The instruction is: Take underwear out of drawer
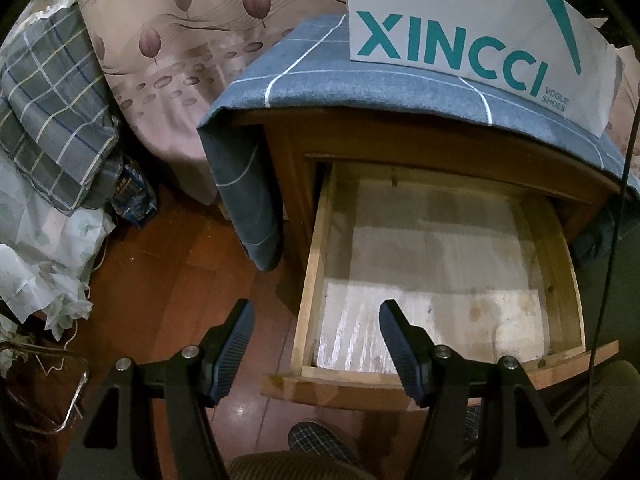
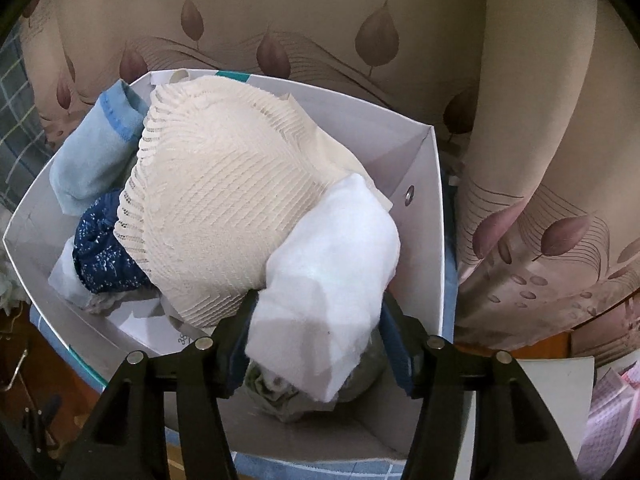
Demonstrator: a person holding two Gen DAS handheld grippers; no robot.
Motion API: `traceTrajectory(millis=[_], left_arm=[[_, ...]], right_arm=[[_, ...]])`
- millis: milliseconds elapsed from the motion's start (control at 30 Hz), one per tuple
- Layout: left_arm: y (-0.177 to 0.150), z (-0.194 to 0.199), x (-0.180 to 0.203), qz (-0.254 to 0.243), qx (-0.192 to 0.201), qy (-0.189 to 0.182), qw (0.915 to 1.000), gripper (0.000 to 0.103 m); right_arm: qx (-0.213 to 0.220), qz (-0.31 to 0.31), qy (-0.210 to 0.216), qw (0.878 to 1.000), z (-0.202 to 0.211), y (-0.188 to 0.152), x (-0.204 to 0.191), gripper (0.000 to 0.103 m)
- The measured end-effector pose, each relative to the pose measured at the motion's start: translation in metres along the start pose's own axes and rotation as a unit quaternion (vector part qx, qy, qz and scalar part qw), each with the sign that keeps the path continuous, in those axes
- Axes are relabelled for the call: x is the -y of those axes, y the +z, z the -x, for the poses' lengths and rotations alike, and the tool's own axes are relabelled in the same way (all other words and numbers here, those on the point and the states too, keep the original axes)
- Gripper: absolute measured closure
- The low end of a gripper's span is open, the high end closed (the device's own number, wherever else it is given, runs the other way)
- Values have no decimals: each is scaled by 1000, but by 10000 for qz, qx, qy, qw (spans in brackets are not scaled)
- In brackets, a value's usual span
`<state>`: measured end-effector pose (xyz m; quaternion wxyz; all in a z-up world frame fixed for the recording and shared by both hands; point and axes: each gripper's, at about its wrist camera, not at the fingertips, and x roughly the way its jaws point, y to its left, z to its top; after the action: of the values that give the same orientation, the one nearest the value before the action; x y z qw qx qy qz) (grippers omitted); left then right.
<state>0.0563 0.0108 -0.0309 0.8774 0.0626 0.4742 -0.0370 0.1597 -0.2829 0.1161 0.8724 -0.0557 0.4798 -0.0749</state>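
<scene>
Underwear (image 2: 320, 280), the white piece, sits in the white box (image 2: 424, 208) between your right gripper's (image 2: 316, 316) parted jaws; pull clear. Your left gripper (image 1: 316, 320) hangs spread above the bare drawer (image 1: 316, 240).

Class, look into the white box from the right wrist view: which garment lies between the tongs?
The plain white garment, lying between the right tongs; the cream knit piece, light blue piece and navy speckled piece lie farther off.

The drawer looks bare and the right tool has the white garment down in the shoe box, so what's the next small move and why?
Probably widen the right tool and lift it clear: the white garment between its fingers already lies in the shoe box on the other underwear, and the drawer shows only bare wood.
</scene>
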Motion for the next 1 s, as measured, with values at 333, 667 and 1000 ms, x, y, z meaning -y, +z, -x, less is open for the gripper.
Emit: traceTrajectory(millis=[333,667,1000], left_arm=[[0,1,1,31,-18,-2,10000,36],[-7,10,5,90,64,-40,9999,36],[-17,19,18,-51,113,-31,9999,36]], right_arm=[[698,203,-28,9973,58,-12,-10,14],[1157,-415,387,9917,104,-130,-36,1],[111,-727,501,9960,28,-228,-65,1]])
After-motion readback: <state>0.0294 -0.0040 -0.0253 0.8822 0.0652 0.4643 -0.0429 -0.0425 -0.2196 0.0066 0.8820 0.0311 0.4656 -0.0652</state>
